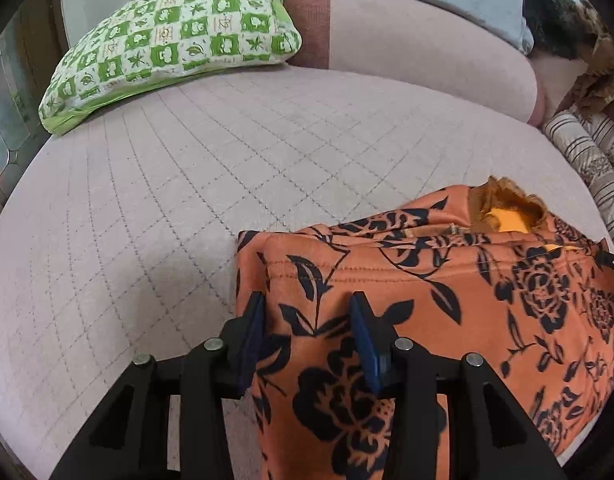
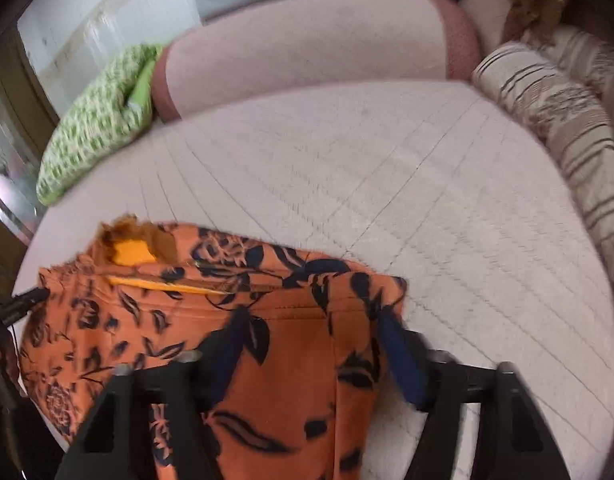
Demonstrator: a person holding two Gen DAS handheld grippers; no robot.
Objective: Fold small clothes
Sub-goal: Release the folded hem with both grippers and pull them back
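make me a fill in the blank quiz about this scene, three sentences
1. The garment is orange with a dark ____ print.
2. The checked pillow is white and ____.
3. The garment lies on a quilted ____ surface.

Missing words: floral; green; pink

Orange floral garment (image 1: 427, 300) between left gripper (image 1: 307, 336) fingers (image 1: 363, 344)

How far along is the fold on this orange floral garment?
Done: the orange floral garment already lies doubled on the pink quilted bed. In hand: left gripper and right gripper straddle its near corners, jaws not visibly pinching. Left: probably another fold.
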